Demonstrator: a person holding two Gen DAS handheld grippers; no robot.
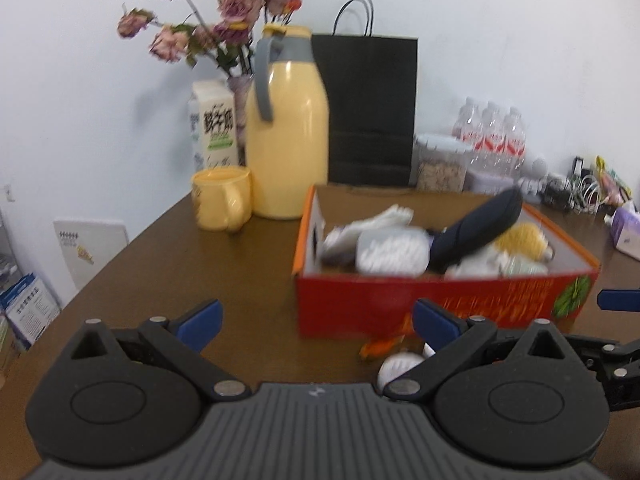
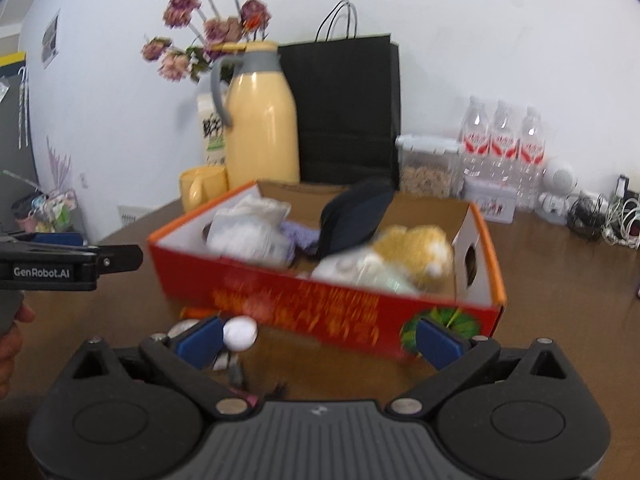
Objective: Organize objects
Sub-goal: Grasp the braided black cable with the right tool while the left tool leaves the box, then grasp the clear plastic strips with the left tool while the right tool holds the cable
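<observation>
Both grippers are spread wide and empty over the brown table point(image 1: 248, 272). The left gripper point(image 1: 316, 320) has its blue pads well apart, nothing between them, and the red cardboard box point(image 1: 400, 300) sits just ahead and to its right, open on top. Inside the box there's a jumble: a dark navy case point(image 1: 476, 232) leaning up toward the far wall, white cloth bundles point(image 1: 388, 248) to its left, a yellow plush toy point(image 1: 520, 240) to its right. The right gripper point(image 2: 316, 338) is equally splayed, the box right in front of it, its near wall between the fingertips and beyond. Just past the right gripper's left finger lies a small white ball point(image 2: 240, 332), touching the table, near the box's front, and an orange item point(image 2: 198, 313) beside it, too blurred to name. Farther ahead of both grippers, beyond the box, stand a yellow thermos jug point(image 1: 286, 136), a yellow mug point(image 1: 222, 200), a milk carton point(image 1: 214, 128), a black paper bag point(image 1: 370, 108) and dried roses point(image 1: 208, 20). Off to the right, water bottles point(image 2: 504, 148) line the wall.
</observation>
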